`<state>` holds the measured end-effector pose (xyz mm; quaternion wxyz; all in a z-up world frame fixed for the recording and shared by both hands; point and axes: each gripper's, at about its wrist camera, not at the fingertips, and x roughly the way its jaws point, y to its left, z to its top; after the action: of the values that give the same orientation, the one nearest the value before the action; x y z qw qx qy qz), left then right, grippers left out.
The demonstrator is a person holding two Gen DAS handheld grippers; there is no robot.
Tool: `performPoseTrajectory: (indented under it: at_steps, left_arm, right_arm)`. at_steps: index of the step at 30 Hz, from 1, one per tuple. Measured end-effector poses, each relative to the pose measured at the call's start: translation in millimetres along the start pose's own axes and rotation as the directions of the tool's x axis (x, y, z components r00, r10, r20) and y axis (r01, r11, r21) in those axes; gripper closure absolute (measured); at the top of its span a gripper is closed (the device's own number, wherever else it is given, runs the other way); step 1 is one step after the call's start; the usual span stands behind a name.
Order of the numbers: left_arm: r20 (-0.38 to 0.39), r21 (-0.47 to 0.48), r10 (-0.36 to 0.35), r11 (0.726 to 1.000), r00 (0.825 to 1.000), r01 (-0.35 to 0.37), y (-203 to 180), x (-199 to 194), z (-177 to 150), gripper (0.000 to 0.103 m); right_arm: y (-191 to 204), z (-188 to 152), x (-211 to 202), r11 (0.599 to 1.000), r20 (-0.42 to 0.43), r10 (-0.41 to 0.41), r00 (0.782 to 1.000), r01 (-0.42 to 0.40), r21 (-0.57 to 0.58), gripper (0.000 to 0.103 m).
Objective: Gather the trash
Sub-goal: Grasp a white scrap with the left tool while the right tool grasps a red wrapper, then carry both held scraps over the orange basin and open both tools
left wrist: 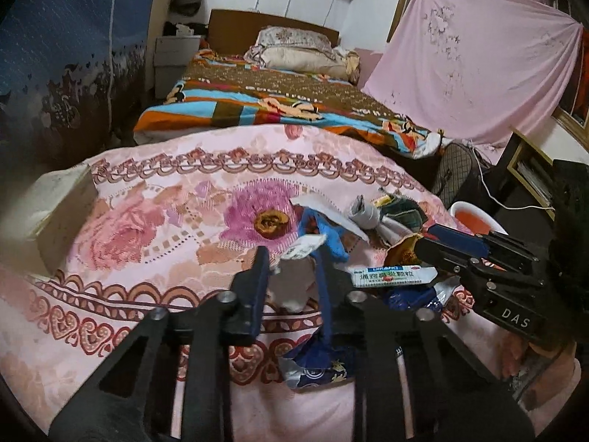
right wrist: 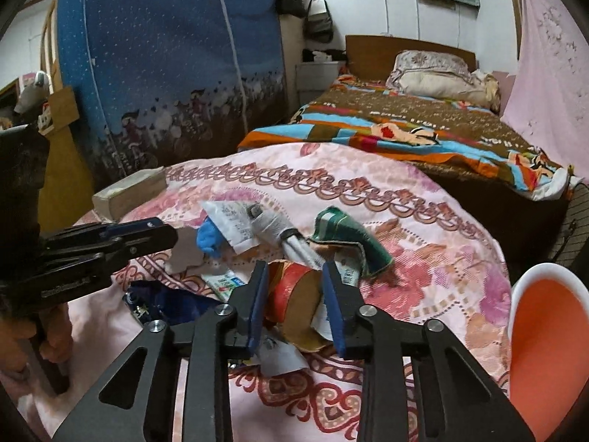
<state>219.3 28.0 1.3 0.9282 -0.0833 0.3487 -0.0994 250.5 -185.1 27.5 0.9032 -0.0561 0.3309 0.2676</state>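
Observation:
A pile of trash lies on a pink flowered cloth (left wrist: pixel 147 228). My left gripper (left wrist: pixel 291 258) is open, its jaws either side of a grey-white scrap of paper (left wrist: pixel 292 287); a dark blue wrapper (left wrist: pixel 316 364) lies under it. A white medicine sachet (left wrist: pixel 390 276) lies just right. My right gripper (right wrist: pixel 294 272) is open around a red and brown crumpled wrapper (right wrist: pixel 294 294). Beyond it lie a blue scrap (right wrist: pixel 210 239), a white receipt (right wrist: pixel 235 224), a grey roll (right wrist: pixel 272 226) and a green pouch (right wrist: pixel 342 232). A dried brown peel (left wrist: pixel 270 223) lies apart.
A white bin with an orange liner (right wrist: pixel 545 331) stands at the right edge; it also shows in the left wrist view (left wrist: pixel 475 219). A cardboard box (left wrist: pixel 48 217) sits at the cloth's left. A bed with a colourful blanket (left wrist: pixel 279 103) lies behind, a blue wardrobe (right wrist: pixel 165 66) left.

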Motion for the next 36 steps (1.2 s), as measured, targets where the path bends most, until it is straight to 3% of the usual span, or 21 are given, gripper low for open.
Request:
performPoseTrajectory:
  at_steps: [4, 11, 15, 20, 23, 28, 36]
  left_arm:
    - [-0.012, -0.012, -0.002, 1.000, 1.000, 0.002, 3.5, 0.9, 0.3, 0.103]
    - [0.042, -0.004, 0.023, 1.000, 0.999, -0.023, 1.3, -12.0, -0.2, 0.103]
    - [0.111, 0.010, 0.047, 0.999, 0.993, -0.048, -4.0, -26.7, -3.0, 0.103]
    - [0.211, 0.013, 0.044, 0.999, 0.976, -0.048, -13.4, -45.0, -5.8, 0.103]
    - [0.273, 0.021, 0.037, 0.999, 0.961, -0.044, -22.7, -54.3, -5.4, 0.103]
    - [0.368, 0.055, 0.002, 0.998, 0.930, -0.024, -44.2, -68.6, -4.8, 0.103]
    - [0.481, 0.175, -0.119, 0.984, 0.869, 0.037, -94.9, -82.4, -0.8, 0.103]
  right_arm:
    - [1.2, -1.2, 2.5, 1.000, -0.015, 0.014, 1.000, -0.014, -0.005, 0.090]
    - [2.0, -1.8, -1.6, 0.999, 0.004, 0.032, 0.999, -0.032, -0.008, 0.093]
    - [4.9, -2.6, -15.4, 0.999, 0.075, 0.044, 0.996, -0.042, -0.024, 0.093]
    - [9.6, -5.9, -40.7, 0.998, 0.214, 0.035, 0.976, -0.025, -0.050, 0.093]
    - [9.7, -9.0, -58.2, 0.999, 0.310, 0.017, 0.951, -0.003, -0.046, 0.093]
    - [6.2, -15.9, -89.9, 0.999, 0.471, -0.026, 0.882, 0.041, -0.021, 0.093]
    - [-8.9, -23.1, -137.7, 0.983, 0.667, -0.172, 0.725, 0.172, 0.066, 0.093]
